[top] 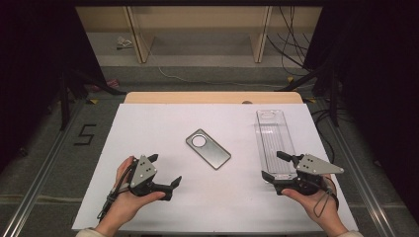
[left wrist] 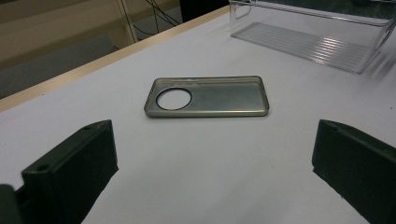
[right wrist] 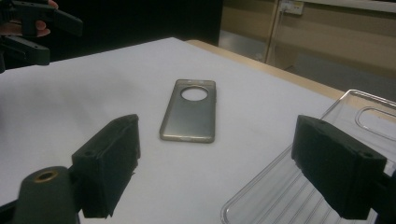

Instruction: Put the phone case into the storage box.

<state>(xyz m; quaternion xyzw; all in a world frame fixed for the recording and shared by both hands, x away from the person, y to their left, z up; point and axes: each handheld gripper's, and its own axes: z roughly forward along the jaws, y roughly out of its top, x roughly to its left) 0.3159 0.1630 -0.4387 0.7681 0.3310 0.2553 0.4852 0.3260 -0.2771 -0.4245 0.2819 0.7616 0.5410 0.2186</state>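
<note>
you held each hand-held gripper — left (top: 166, 170), right (top: 274, 167) — wide and empty, so the thin phone case (top: 208, 148) lying flat on the bench (top: 148, 123) could have skidded when pinched.

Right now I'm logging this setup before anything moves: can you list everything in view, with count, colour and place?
Case: one, grey with a round hole, lying flat near the middle of the sheet.
Tray: one, clear plastic, long and ribbed, on the sheet's right side.
Sheet: one, white, covering the table.
Table: one, pale wood, its edge showing beyond the sheet's far side.
Frame: one, pale wood, on the floor beyond the table.
Cables: several, black, on the floor at far right.
Left claw: one, black, open, held low at near left.
Right claw: one, black, open, at the tray's near end.
</note>
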